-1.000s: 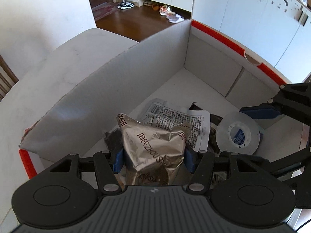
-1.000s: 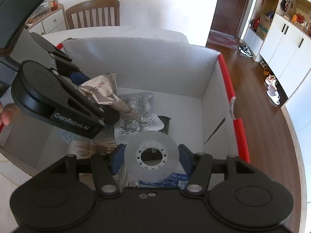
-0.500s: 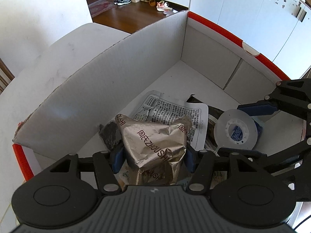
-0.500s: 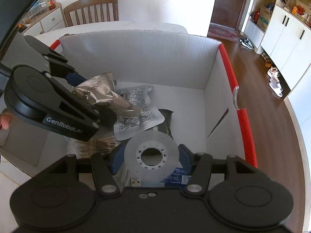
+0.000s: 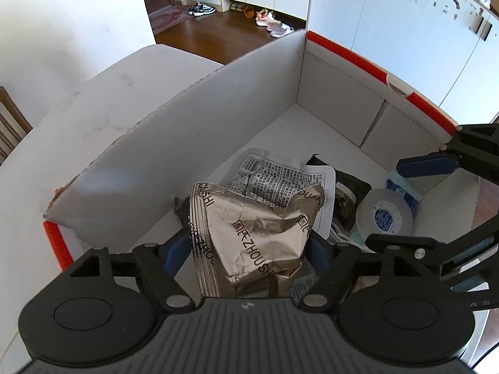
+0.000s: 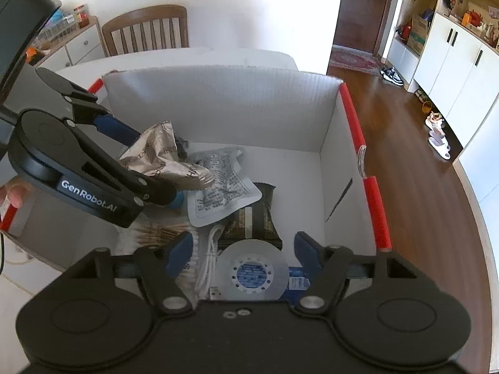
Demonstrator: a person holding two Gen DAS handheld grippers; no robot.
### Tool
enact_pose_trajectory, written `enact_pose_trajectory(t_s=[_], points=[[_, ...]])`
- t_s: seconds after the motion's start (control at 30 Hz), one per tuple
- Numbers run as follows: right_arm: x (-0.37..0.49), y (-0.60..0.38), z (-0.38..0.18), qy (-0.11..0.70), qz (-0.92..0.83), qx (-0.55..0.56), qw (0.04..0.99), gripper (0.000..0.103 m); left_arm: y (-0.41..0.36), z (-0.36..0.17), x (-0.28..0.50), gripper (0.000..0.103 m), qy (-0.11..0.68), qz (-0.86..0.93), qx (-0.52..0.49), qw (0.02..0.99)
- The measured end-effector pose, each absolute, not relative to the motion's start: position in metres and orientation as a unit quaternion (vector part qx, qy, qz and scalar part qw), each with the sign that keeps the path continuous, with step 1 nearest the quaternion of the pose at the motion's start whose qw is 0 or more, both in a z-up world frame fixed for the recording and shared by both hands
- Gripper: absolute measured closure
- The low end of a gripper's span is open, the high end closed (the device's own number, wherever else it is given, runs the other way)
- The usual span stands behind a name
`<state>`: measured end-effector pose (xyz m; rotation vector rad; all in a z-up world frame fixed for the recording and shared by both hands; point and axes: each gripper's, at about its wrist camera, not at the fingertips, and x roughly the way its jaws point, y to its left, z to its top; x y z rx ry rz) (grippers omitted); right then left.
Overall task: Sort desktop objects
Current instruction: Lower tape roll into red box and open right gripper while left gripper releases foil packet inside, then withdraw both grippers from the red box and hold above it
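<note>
A white cardboard box [image 5: 187, 143] [image 6: 218, 109] with red edges holds the sorted items. My left gripper [image 5: 248, 249] [image 6: 159, 168] is low inside it, jaws slightly parted. A crumpled gold foil bag [image 5: 249, 227] [image 6: 156, 152] sits loosely between its fingers, tilted, its tip over a printed silver pouch [image 5: 274, 174] [image 6: 218, 187]. My right gripper [image 6: 243, 246] [image 5: 385, 204] is open above a clear tape roll [image 6: 227, 265] [image 5: 365, 212]. The roll lies flat on a blue packet [image 6: 296, 280] at the box's near end.
A dark snack packet [image 6: 252, 218], a white cable [image 6: 207, 265] and a bundle of thin sticks [image 6: 156, 233] also lie in the box. The box stands on a white table [image 5: 109, 99]. A wooden chair [image 6: 146, 28] is behind it; wood floor lies to the right.
The right gripper's fingers spread and the tape roll dropped onto the blue packet. The left fingers widened a little and the foil bag tilted between them.
</note>
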<state>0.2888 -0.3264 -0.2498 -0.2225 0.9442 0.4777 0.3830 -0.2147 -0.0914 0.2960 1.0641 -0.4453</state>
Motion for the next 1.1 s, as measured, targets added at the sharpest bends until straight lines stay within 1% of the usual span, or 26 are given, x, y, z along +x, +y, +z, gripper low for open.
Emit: enact_pose_trajectory(t_s=[0.13, 0.3, 0.7, 1.1], points=[[0.281, -0.329, -0.241, 0.441, 0.235, -0.103, 0.86, 0.028, -0.209, -0.084, 0.38, 0.025, 0.496, -0.21, 0.128, 0.833], [0.274, -0.332, -0.23, 0.433, 0.243, -0.092, 0.863, 0.026, -0.206, -0.069, 0.375, 0.022, 0.482, -0.216, 0.108, 0.842], [0.251, -0.333, -0.208, 0.411, 0.254, -0.076, 0.872, 0.026, -0.203, -0.045, 0.349, 0.022, 0.455, -0.232, 0.078, 0.856], [0.224, -0.332, -0.187, 0.386, 0.263, -0.074, 0.881, 0.025, -0.183, -0.026, 0.315, 0.022, 0.438, -0.23, 0.051, 0.867]])
